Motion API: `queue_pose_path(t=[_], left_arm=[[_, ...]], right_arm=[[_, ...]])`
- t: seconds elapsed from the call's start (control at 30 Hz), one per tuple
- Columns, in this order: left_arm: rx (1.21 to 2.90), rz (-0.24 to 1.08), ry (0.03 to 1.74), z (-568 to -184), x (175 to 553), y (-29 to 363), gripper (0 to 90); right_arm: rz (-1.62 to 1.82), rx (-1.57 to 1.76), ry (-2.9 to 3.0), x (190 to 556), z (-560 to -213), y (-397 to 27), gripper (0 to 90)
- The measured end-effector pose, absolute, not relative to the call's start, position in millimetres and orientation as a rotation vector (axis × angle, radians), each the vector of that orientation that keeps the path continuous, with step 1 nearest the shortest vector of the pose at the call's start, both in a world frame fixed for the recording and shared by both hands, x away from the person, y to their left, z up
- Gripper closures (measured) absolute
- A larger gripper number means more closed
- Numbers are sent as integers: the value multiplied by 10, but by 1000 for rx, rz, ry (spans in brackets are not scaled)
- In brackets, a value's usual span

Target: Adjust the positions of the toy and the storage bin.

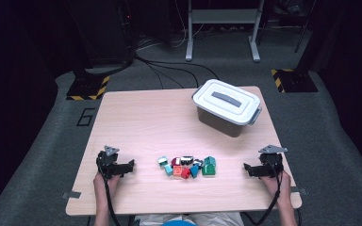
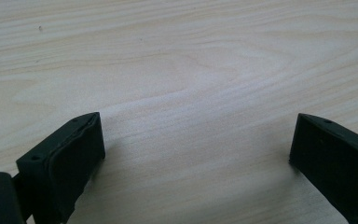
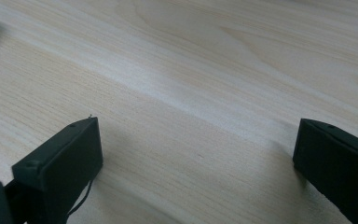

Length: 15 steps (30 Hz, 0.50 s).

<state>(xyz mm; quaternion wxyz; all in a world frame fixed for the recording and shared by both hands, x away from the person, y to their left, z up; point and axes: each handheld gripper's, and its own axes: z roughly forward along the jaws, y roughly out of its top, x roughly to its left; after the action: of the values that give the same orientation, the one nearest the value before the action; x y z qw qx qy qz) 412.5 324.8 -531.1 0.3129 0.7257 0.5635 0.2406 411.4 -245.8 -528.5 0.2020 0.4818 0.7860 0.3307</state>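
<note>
Starting step, it seems: both the left gripper point(image 1: 131, 165) and right gripper point(image 1: 246, 168) rest wide open and empty on the table point(image 1: 146, 117), flanking the toy blocks point(image 1: 188, 166). Next probably calls for opening the lidded box point(image 1: 226, 107) at far right.

**What sits on the table**

One wooden table point(image 1: 136, 122). One grey plastic box point(image 1: 226, 108) with a lid, at the far right. One cluster of small toy blocks point(image 1: 188, 166) near the front edge, about eight, though they crowd too closely for an exact count. Two hand-held grippers: the left gripper point(image 1: 131, 165) and the right gripper point(image 1: 246, 168).
</note>
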Motion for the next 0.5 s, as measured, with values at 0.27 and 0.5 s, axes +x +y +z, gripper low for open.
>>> queue_pose_path(t=[0.27,0.5], left_arm=[[1904,636,1486,-5314,4124,3242,32],[1902,641,1486,-5313,4124,3241,33]], right_arm=[[922,1342,2198,4113,-5286,-2452,1],[924,1341,2202,4116,-5286,-2448,0]])
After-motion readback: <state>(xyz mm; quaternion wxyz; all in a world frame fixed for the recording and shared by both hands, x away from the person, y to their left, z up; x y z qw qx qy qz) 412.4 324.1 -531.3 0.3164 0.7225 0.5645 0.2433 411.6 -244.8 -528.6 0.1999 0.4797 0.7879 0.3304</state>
